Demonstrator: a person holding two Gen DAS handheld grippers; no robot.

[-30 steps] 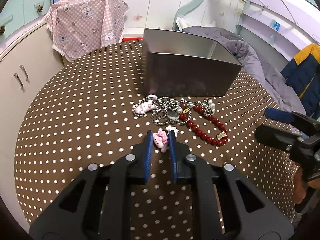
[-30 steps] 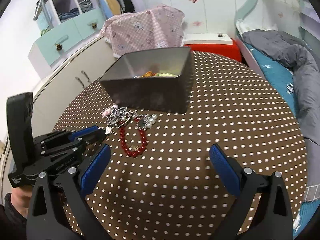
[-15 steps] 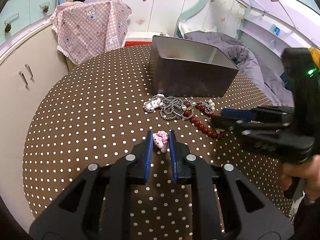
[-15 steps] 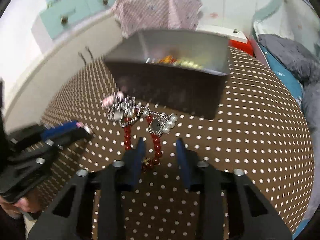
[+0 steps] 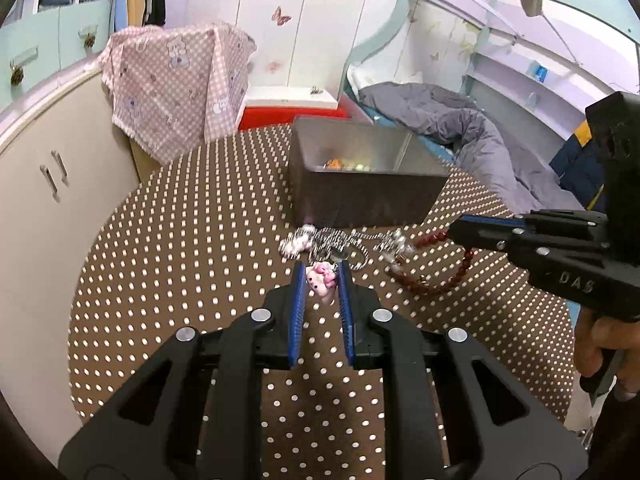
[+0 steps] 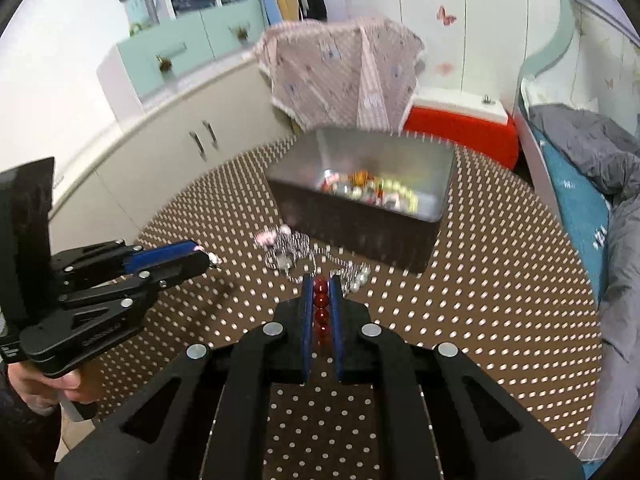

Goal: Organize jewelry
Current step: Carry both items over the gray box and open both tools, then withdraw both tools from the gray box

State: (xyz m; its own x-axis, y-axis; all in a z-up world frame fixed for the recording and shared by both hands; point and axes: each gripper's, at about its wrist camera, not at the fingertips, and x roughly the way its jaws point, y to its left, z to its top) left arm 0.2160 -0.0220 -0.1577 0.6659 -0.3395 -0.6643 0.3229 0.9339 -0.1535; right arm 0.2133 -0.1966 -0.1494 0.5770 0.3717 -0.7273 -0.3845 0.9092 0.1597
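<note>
The left gripper (image 5: 322,280) was closed on a small pink cartoon-cat charm (image 5: 321,279), held between its blue pads above the brown tablecloth with white dots (image 5: 180,248). The right gripper (image 6: 320,292) was closed on a bracelet of dark red round beads (image 6: 320,307); several beads sat in a row between its pads. In the left wrist view the rest of this bracelet hung down from the right gripper to the cloth.

Just in front of the grey rectangular metal tin (image 6: 360,232), a tangle of silver chains with a second pink charm and some pearl beads (image 5: 332,240) lay on the cloth. The tin already had colourful pieces inside (image 6: 368,190).

The main risk, as I judge it, was tangling. The hanging bracelet lay near the silver chains and could pull them along when it was lifted, or catch on the rim of the tin. The round beads could also roll out from the pads. The charm was held only at the fingertips, so a quick turn might let it slip.
</note>
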